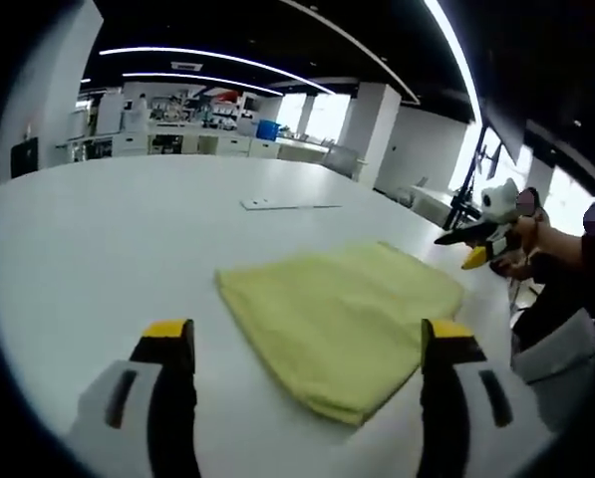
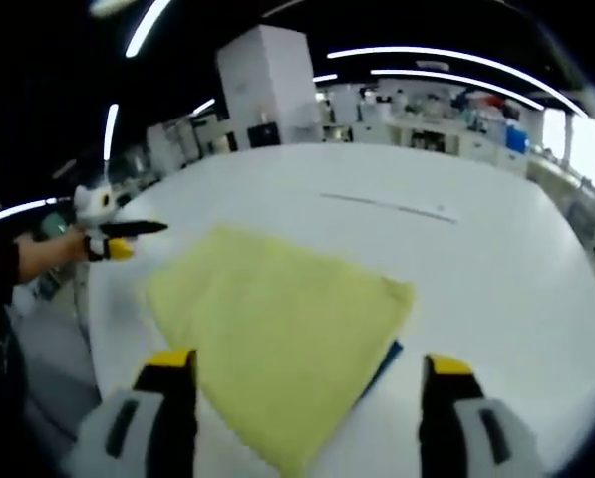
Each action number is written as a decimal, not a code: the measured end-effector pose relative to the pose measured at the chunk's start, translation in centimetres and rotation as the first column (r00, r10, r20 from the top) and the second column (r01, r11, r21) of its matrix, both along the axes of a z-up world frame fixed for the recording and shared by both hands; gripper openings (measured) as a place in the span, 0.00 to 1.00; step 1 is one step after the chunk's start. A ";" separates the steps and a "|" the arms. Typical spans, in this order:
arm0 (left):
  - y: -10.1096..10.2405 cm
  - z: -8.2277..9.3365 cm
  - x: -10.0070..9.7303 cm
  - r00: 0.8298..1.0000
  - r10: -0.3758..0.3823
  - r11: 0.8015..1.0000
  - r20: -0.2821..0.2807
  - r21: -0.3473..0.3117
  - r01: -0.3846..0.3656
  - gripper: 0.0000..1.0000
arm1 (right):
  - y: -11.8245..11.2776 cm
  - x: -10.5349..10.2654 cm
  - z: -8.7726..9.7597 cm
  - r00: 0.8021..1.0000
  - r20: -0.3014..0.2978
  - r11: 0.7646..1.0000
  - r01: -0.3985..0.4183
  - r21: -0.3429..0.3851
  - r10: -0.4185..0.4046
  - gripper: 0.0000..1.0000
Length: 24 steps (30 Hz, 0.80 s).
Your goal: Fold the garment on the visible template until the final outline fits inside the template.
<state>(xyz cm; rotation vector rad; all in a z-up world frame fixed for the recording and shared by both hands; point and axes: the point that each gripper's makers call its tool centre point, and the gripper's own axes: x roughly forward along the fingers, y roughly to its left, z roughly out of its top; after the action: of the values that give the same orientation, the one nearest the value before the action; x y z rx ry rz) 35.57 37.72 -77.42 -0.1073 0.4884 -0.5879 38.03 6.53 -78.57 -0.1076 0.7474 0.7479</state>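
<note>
The pale yellow folded cloth garment (image 1: 342,324) lies flat on the white round surface (image 1: 108,229), near the edge closest to the person. A sliver of blue template (image 2: 385,360) peeks from under the garment's right-hand corner in the right gripper view, so the outline seems almost, but not wholly, to cover it.

The left gripper (image 1: 307,344) has its yellow-tipped jaws spread wide apart, holding nothing, with the garment lying just ahead between and beyond them. The right gripper (image 2: 307,370) is likewise spread and empty, the garment directly ahead.

The garment's long axis appears to run diagonally across both views. Both grippers face it from opposite sides, neither touching; which is nearer is hard to judge. Any further fold would likely start at a corner nearest one gripper. A thin pale strip (image 1: 287,205) lies further across the surface
</note>
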 end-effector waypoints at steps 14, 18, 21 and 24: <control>-0.3 -1.4 -3.7 0.999 -0.034 0.999 -0.017 0.032 0.035 0.63 | -1.1 -3.8 -1.0 0.999 -0.020 0.999 0.034 0.008 -0.034 0.82; -0.2 -2.3 -4.3 0.999 -0.034 0.999 -0.040 0.040 0.036 0.51 | -1.1 -4.6 -1.5 0.999 -0.024 0.999 0.044 0.010 -0.044 0.77; -0.2 -2.9 -4.8 0.997 -0.019 0.999 -0.076 0.032 0.021 0.40 | -1.4 -4.9 -1.9 0.998 -0.031 0.998 0.057 0.016 -0.057 0.72; -0.3 -3.5 -5.2 0.995 -0.020 0.999 -0.094 0.031 0.023 0.36 | -1.5 -5.4 -2.4 0.998 -0.032 0.998 0.063 0.020 -0.063 0.62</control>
<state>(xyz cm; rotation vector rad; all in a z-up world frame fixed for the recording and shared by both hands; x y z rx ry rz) 30.37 37.38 -80.94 -0.0990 0.5905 -0.5979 32.65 5.02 -81.02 -0.0535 0.7694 0.6985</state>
